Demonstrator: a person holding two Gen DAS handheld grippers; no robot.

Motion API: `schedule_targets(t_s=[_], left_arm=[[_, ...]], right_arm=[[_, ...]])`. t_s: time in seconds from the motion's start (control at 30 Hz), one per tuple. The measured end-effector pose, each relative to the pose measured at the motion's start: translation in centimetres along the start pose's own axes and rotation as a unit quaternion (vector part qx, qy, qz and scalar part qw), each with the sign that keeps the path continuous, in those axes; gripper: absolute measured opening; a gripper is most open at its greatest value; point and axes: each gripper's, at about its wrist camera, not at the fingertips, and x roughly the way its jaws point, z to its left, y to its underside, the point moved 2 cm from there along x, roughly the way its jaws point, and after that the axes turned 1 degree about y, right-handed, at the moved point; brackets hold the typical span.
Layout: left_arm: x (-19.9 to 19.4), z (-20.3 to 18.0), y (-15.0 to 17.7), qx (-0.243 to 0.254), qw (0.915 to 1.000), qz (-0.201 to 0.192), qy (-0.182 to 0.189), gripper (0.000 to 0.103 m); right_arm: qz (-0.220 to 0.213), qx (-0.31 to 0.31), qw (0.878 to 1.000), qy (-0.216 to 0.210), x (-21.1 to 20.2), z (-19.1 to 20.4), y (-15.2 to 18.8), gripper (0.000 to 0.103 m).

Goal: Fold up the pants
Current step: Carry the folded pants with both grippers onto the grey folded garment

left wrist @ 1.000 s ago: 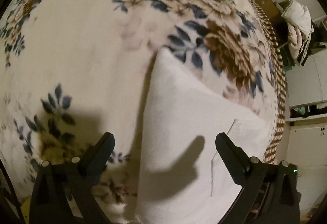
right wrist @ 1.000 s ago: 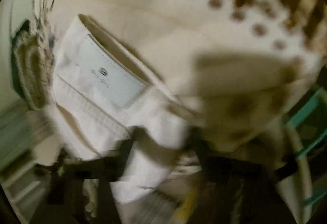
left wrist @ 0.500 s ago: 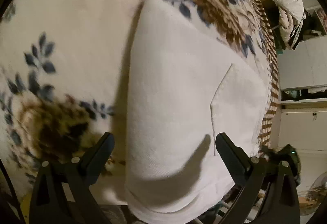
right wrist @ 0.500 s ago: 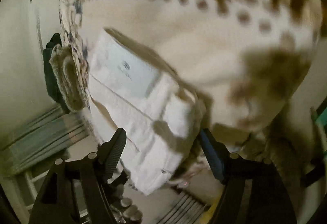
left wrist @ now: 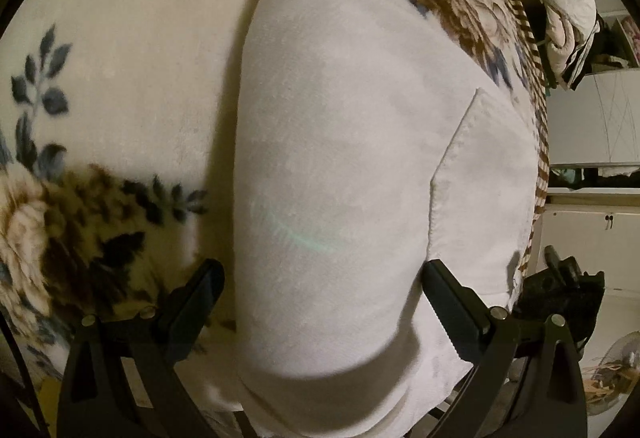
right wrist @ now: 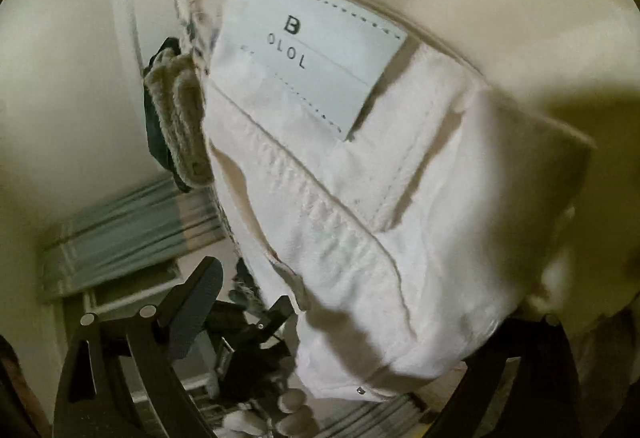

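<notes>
The left tongs [left wrist: 322, 280] stand wide open, one finger at 7 o'clock and the other at 5 o'clock in the left wrist view. The folded white pants [left wrist: 340, 166] bulge up between them, but neither pad presses the cloth, so nothing is held.

The right tongs [right wrist: 344, 302] have just been opening and now gape fully. The left finger [right wrist: 196, 308] shows at 7 o'clock; its partner at 5 o'clock is mostly hidden behind the waistband end of the pants [right wrist: 360, 198], which lies between the jaws unpinched.

The pants rest in a thick folded bundle on a fleece blanket [left wrist: 120, 58], running from 12 o'clock down to 6 o'clock in the left wrist view, with a back pocket seam [left wrist: 452, 158] toward 3 o'clock. In the right wrist view a pale brand patch [right wrist: 308, 54] sits on the waistband near 12 o'clock.

The blanket is cream with blue leaves and brown flowers [left wrist: 52, 222], the largest bloom at 8 o'clock, and a brown striped border [left wrist: 536, 110] runs along its edge at 2 to 3 o'clock. It covers a soft, bed-like surface.

Beyond that edge, a heap of bunched pale clothing [left wrist: 564, 14] sits at 2 o'clock above white cabinets [left wrist: 592, 118] at 3 o'clock. In the right wrist view a shaggy olive-tan textile [right wrist: 180, 126] hangs at 9 o'clock against a cream wall [right wrist: 60, 78], blurred.
</notes>
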Motion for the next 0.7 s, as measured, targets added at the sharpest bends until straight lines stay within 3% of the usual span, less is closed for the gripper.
schedule_targets(t_s=[0.1, 0.23, 0.3, 0.37, 0.4, 0.43, 0.47, 0.5, 0.57, 0.63, 0.7], left_arm=[[0.3, 0.2, -0.1, -0.004, 1.0000, 0.002, 0.000, 0.101], [0.5, 0.3, -0.1, -0.011, 0.9999, 0.000, 0.004, 0.101], [0.6, 0.6, 0.1, -0.020, 0.9997, 0.001, 0.011, 0.101], [0.5, 0.6, 0.2, -0.018, 0.9997, -0.001, 0.014, 0.101], [0.4, 0.6, 0.3, -0.014, 0.9998, -0.005, 0.010, 0.099], [0.3, 0.4, 0.3, -0.007, 0.9999, -0.008, 0.009, 0.090], [0.2, 0.1, 0.3, -0.001, 0.9999, -0.011, 0.009, 0.079], [0.2, -0.1, 0.3, 0.004, 0.9999, -0.012, 0.006, 0.077], [0.0, -0.7, 0.4, 0.018, 0.9997, -0.017, -0.006, 0.067], [-0.2, -0.9, 0.4, 0.022, 0.9995, -0.023, -0.001, 0.057], [-0.7, -1.1, 0.6, 0.028, 0.9991, -0.031, 0.001, 0.044]], right_arm=[[0.015, -0.034, 0.998, 0.051, 1.2, -0.1, 0.1, 0.099], [0.013, -0.051, 0.996, 0.075, 1.6, 0.6, -0.3, 0.097], [0.003, -0.060, 0.993, 0.102, 1.6, 1.2, 0.0, 0.079], [-0.001, -0.058, 0.993, 0.102, 1.4, 1.7, 0.2, 0.059], [-0.005, -0.067, 0.992, 0.105, 1.3, 2.3, 0.4, 0.056], [-0.006, -0.076, 0.991, 0.109, 0.4, 2.3, 0.7, 0.055], [-0.007, -0.087, 0.989, 0.119, 0.8, 2.7, 0.5, 0.055], [-0.006, -0.093, 0.987, 0.130, 1.1, 2.8, 0.4, 0.056], [0.002, -0.080, 0.987, 0.138, 2.0, 2.5, -0.1, 0.070], [0.005, -0.065, 0.990, 0.122, 2.6, 2.2, -0.5, 0.077], [0.004, -0.069, 0.988, 0.137, 3.9, 3.5, -0.7, 0.078]])
